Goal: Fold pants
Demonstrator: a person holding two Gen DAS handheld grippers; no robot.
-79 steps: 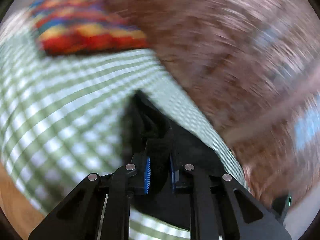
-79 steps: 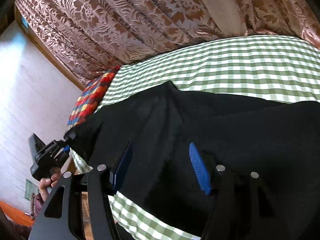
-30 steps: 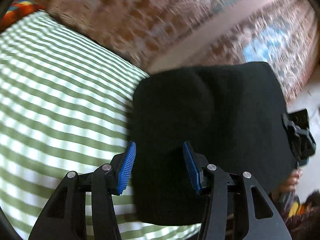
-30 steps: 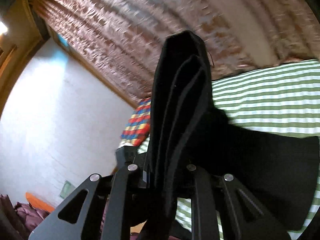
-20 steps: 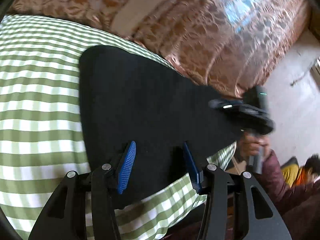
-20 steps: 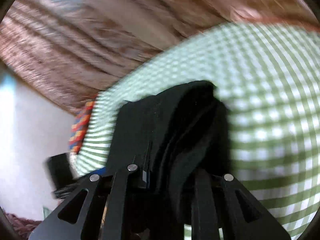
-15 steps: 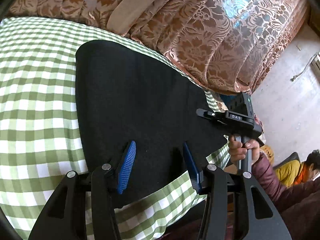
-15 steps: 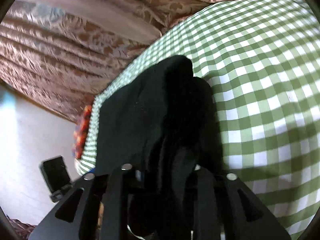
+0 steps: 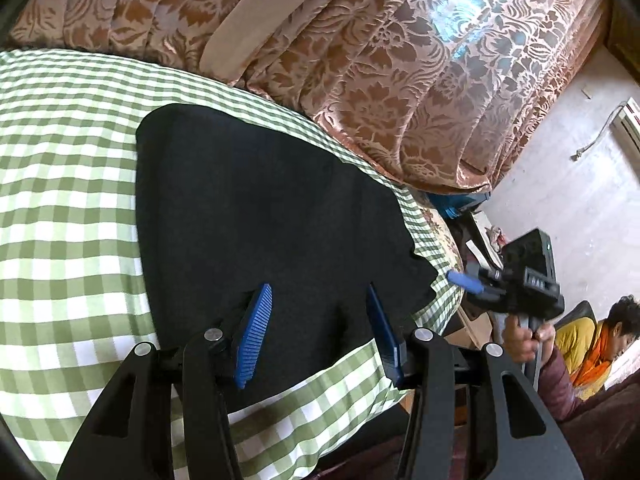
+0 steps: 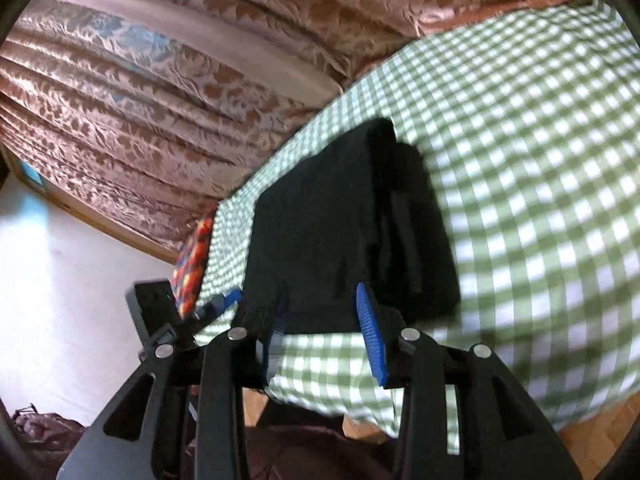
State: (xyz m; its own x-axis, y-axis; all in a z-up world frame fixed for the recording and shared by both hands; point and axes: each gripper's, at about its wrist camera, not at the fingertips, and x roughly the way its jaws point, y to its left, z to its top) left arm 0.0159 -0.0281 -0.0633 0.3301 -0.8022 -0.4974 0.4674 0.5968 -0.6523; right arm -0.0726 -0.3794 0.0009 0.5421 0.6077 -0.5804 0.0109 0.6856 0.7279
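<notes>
Pants: the black pants [image 9: 256, 216] lie folded in a flat pad on the bed [image 9: 60, 208], just ahead of both grippers.
Long side: in the left wrist view the pad's long side runs from near the left gripper away and to the left, toward the brown curtain [image 9: 360, 80]. In the right wrist view [image 10: 340, 220] it also runs away from the gripper, with the stacked layer edges on the right side.
Left gripper: the left gripper [image 9: 316, 332] hangs over the near edge of the pants. Its blue pads are spread apart and pinch nothing.
Right gripper: the right gripper [image 10: 324, 336] is at the near edge of the pad. Its jaws are opening, and the pads do not press the cloth.
Other view of it: the right gripper [image 9: 464, 280] shows off to the right of the left one, held by a hand [image 9: 524, 336], just past the corner of the pants.
Change: a second ago the right gripper held the pants up in the air, pinched tight. Now the pants rest flat on the bed and are let go.
Left change: the left gripper's gap is the same as before.
</notes>
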